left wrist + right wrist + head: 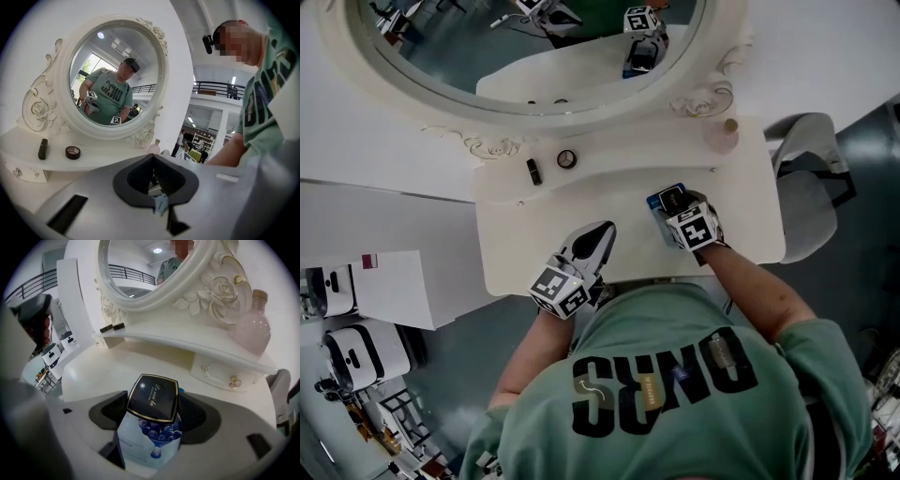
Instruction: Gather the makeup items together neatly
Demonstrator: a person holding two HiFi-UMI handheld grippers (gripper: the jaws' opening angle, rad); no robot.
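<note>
On the white dressing table [581,211], a blue-and-white box [657,208] [150,439] stands with a black compact [674,197] [153,397] on top of it. Both sit between the jaws of my right gripper [670,202] [154,414], which stand wide and do not seem to press on the box. My left gripper [602,230] [154,176] hovers over the table's front middle, shut and empty. A black lipstick tube [533,171] [42,148] and a small round pot [566,158] [72,152] rest on the raised shelf at the left. At the shelf's right end is a pink bottle [724,136] [253,329].
A big oval mirror [534,47] with a carved frame rises behind the shelf. A small drawer with a round knob [234,380] sits under the shelf's right side. A grey chair [806,187] stands right of the table, and a white cabinet [394,286] lies to its left.
</note>
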